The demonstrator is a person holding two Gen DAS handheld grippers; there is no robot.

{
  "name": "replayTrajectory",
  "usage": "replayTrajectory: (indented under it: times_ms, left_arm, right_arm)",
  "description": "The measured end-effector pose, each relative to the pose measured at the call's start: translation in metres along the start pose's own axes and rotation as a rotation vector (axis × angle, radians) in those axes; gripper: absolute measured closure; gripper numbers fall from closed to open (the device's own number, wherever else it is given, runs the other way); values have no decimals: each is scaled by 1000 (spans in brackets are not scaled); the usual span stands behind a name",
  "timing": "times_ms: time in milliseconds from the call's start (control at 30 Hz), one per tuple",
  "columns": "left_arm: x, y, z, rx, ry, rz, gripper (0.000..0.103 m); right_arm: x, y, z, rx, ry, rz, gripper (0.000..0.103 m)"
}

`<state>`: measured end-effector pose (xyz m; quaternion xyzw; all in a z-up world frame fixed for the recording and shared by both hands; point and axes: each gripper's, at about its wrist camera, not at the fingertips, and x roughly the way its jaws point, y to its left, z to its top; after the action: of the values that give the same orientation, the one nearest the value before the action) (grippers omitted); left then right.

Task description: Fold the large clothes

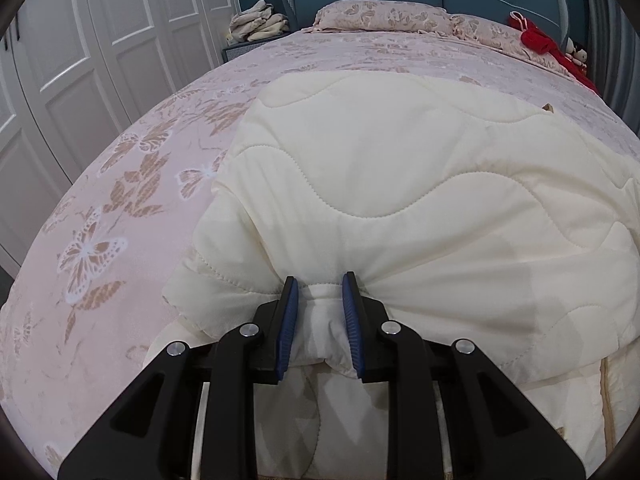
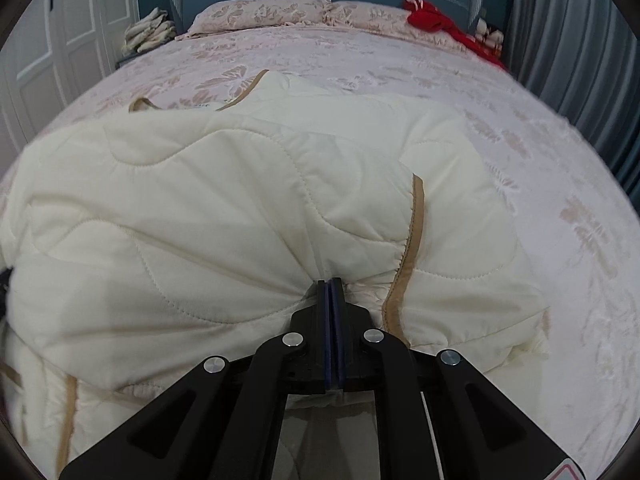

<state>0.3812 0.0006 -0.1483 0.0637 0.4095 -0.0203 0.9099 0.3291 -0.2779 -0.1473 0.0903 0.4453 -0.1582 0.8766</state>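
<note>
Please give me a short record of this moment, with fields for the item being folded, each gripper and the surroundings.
item: cream quilt with tan edging, bunched on the bed
surface: pink bedspread with a butterfly print
left gripper: clamped on a thick bunch of quilt, pads apart around it
right gripper: pads almost together, pinching a thin fold of quilt
at the head of the bed: pillows, red cloth
beside the bed: white wardrobe doors, pile of pale cloth
</note>
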Motion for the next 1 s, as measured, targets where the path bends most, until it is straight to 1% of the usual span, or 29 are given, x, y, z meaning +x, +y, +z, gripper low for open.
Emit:
replayTrajectory:
  times_ms: [133,200,300,333,400,467,500,533,567,600,667,733,800,833,900,1000]
  left_arm:
    - [-1,5,2,-20,9,-28,81]
    - [-2,13,4,-49,17,-66,81]
    - [-8,24,7,-95,35,-116,80]
    - [-11,25,8,-92,37,-117,78]
    - [-25,27,8,-74,38,-110,68]
    - [-41,34,6,-93,32,-139,48]
    - [-53,42,4,-121,29,-155,42]
    - [-60,48,2,-142,29,-160,33]
    - [-69,56,0,-169,26,-171,28]
    - [-79,67,-6,-202,30,-192,27]
    - [-93,83,-16,-237,51,-221,25]
    - [-107,100,-29,-255,78,-231,25]
    - [-122,116,-46,-272,93,-231,25]
    - [-128,124,-54,-277,104,-225,24]
    - [-137,139,-72,-289,137,-223,23]
    - [-141,155,-101,-299,207,-225,22]
  right_arm:
    - [2,-26,5,145,74,150,98]
    - [2,-32,6,166,102,174,103]
    - [-8,-34,11,185,143,177,103]
    - [-19,-35,10,207,151,180,101]
    - [-39,-38,4,222,143,205,95]
    - [-61,-40,-10,213,137,208,89]
    - [-74,-43,-22,209,136,210,82]
    - [-87,-46,-33,204,134,217,76]
    - [-95,-48,-40,197,134,221,75]
    - [-108,-51,-53,188,134,220,73]
    - [-132,-59,-75,167,124,199,68]
    - [-158,-69,-100,136,105,144,50]
    - [-179,-80,-123,116,88,92,44]
    - [-187,-88,-135,120,91,68,42]
    - [-198,-105,-156,153,109,48,42]
    - [-205,-129,-186,239,151,46,41]
